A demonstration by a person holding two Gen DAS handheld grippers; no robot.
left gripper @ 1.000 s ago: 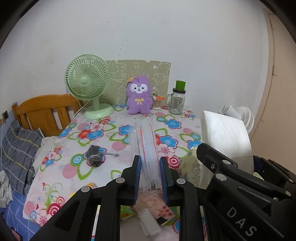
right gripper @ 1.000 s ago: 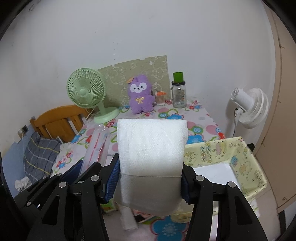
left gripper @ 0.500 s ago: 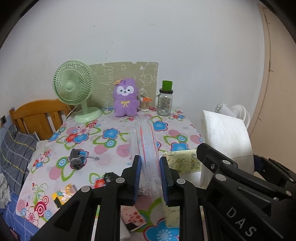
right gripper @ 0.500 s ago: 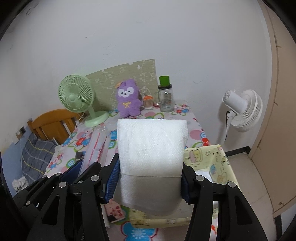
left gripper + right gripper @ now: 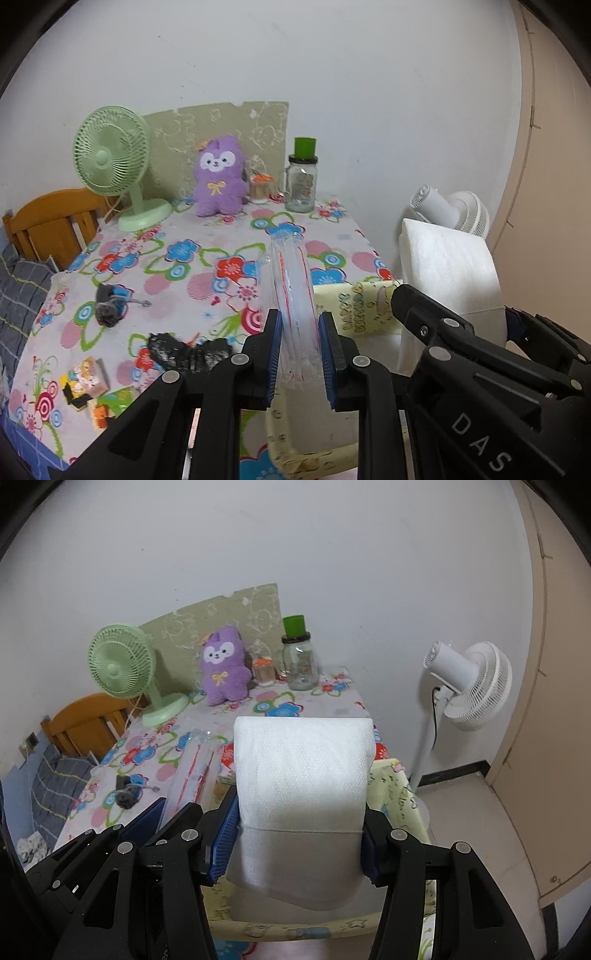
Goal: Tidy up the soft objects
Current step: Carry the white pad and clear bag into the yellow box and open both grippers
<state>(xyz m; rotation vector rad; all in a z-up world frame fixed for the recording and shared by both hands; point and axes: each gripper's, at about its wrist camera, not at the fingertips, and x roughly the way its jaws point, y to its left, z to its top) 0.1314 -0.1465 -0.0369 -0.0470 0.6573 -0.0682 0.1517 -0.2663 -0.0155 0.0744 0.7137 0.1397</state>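
My left gripper (image 5: 300, 354) is shut on a clear plastic pack with red lines (image 5: 290, 291) that sticks forward over the table. My right gripper (image 5: 300, 840) is shut on a folded white foam sheet (image 5: 303, 775), also seen in the left wrist view as a white foam sheet (image 5: 448, 269) at the right. Both hang above a yellow printed fabric bin (image 5: 393, 788) at the table's near right edge; the bin (image 5: 360, 306) shows behind the pack too. A purple plush toy (image 5: 220, 177) sits at the back of the table.
On the flowered tablecloth (image 5: 177, 258) lie a grey bundle (image 5: 109, 304), a black fabric piece (image 5: 184, 350) and small colourful packets (image 5: 86, 380). A green desk fan (image 5: 114, 162), a glass jar with green lid (image 5: 302, 181), a wooden chair (image 5: 48, 221) and a white floor fan (image 5: 469, 686) stand around.
Both grippers, still holding their loads, have drawn back from the table; the plush and fan look farther away, and the yellow bin has come in under the held things.
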